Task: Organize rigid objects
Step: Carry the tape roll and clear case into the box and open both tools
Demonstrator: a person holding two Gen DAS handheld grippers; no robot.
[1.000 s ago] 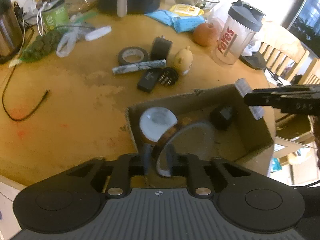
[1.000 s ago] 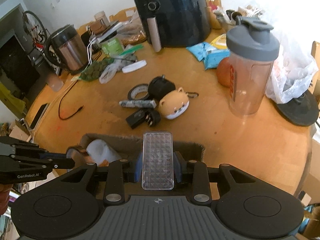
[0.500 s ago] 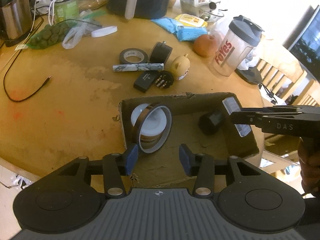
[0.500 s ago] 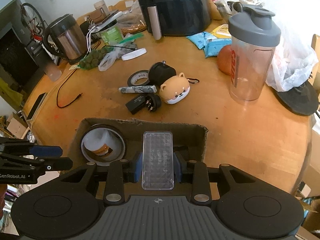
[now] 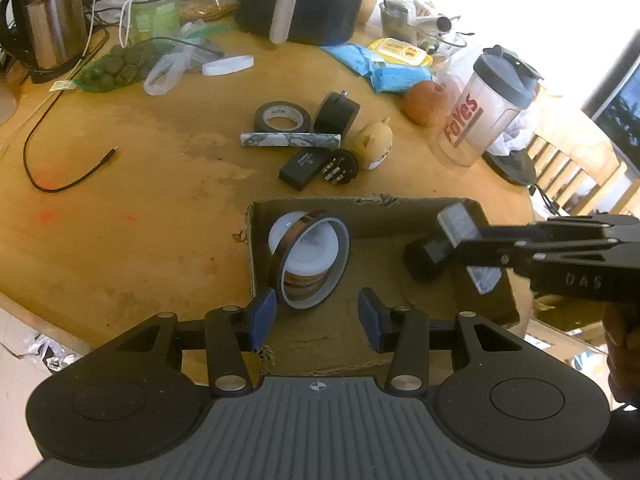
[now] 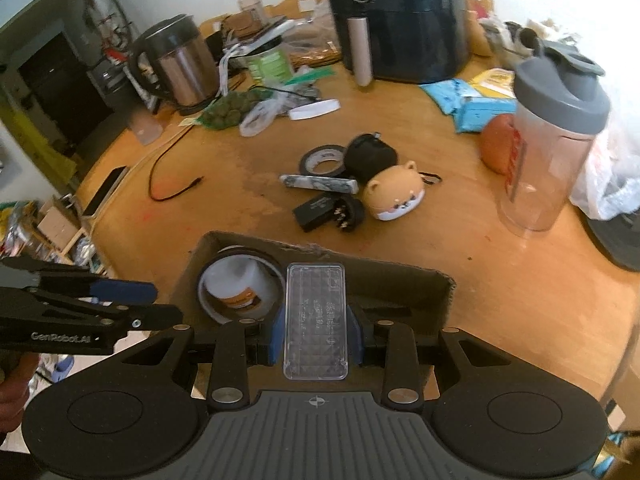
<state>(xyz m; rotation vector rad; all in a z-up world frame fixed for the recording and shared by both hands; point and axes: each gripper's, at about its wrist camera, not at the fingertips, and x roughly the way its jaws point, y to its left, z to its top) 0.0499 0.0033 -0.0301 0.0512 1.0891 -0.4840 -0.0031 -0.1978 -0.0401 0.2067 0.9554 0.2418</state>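
A cardboard box (image 5: 372, 206) sits at the table's near edge. Inside, a brown tape roll (image 5: 310, 258) leans on a white jar (image 5: 308, 248), and a black object (image 5: 426, 256) lies to the right. My left gripper (image 5: 316, 314) is open and empty just above the box's near side. My right gripper (image 6: 316, 328) is shut on a clear plastic case (image 6: 315, 322), held over the box (image 6: 416, 280); the case also shows in the left wrist view (image 5: 464, 236). On the table lie a black tape roll (image 5: 282, 116), a marbled bar (image 5: 290, 140), a black adapter (image 5: 316, 164) and a dog-shaped case (image 6: 394, 196).
A shaker bottle (image 6: 552, 148), an orange fruit (image 5: 424, 98), blue packets (image 5: 384, 66), an air fryer (image 6: 394, 20), a kettle (image 6: 180, 64), a green net bag (image 5: 116, 66) and a black cable (image 5: 60, 152) crowd the round wooden table (image 5: 140, 208). Chairs (image 5: 576, 168) stand at the right.
My left gripper let go of the brown tape roll in the box, opened and drew back. My right gripper carried the clear case further over the box.
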